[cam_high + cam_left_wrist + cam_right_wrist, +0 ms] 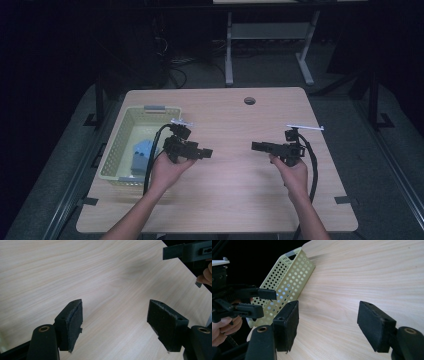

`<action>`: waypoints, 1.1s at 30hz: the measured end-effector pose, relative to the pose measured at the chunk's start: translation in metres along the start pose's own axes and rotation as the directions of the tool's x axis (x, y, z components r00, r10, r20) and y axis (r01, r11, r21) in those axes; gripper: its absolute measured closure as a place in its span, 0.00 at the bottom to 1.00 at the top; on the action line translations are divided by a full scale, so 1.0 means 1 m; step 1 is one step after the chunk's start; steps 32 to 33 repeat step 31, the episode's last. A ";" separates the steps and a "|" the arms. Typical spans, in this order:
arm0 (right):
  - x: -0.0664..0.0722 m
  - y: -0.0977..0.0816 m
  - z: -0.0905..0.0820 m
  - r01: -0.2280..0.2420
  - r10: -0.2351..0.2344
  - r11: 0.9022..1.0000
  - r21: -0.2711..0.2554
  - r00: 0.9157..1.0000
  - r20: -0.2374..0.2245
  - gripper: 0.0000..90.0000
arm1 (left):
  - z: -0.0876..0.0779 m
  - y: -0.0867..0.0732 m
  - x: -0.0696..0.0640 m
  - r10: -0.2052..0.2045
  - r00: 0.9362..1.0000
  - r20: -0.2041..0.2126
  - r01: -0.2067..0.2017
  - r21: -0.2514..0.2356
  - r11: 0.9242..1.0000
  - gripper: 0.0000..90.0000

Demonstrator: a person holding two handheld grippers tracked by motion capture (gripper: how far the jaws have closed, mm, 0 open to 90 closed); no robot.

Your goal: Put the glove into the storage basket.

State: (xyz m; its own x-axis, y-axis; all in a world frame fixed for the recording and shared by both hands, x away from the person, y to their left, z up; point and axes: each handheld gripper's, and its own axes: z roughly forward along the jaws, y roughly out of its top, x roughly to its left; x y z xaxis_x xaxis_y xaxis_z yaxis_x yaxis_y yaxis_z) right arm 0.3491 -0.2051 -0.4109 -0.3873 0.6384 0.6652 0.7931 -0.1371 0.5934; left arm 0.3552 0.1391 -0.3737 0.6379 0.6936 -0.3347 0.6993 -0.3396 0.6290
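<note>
Both grippers' jaws spread, empty | wood-grain table [230, 190] bare | basket [117, 145] left | room dark

High view overhead, faces table [235, 175]; claw views close, low, sharing tabletop.

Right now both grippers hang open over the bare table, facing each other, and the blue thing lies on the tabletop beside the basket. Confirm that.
Not quite: the blue thing lies inside the yellow basket, not beside it, as the high view shows. The left gripper and the right gripper do face each other, open, over the bare table.
</note>
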 end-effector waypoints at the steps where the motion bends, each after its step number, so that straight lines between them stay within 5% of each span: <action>1: -0.001 -0.001 -0.001 -0.003 0.003 1.000 -0.001 1.000 0.002 0.37 | 0.001 -0.001 -0.002 -0.002 1.000 0.001 0.002 -0.001 1.000 0.32; 33: -0.026 -0.034 -0.029 -0.030 0.030 1.000 0.005 0.999 0.041 0.33 | 0.035 -0.032 -0.035 0.026 0.995 0.095 -0.028 0.017 0.999 0.28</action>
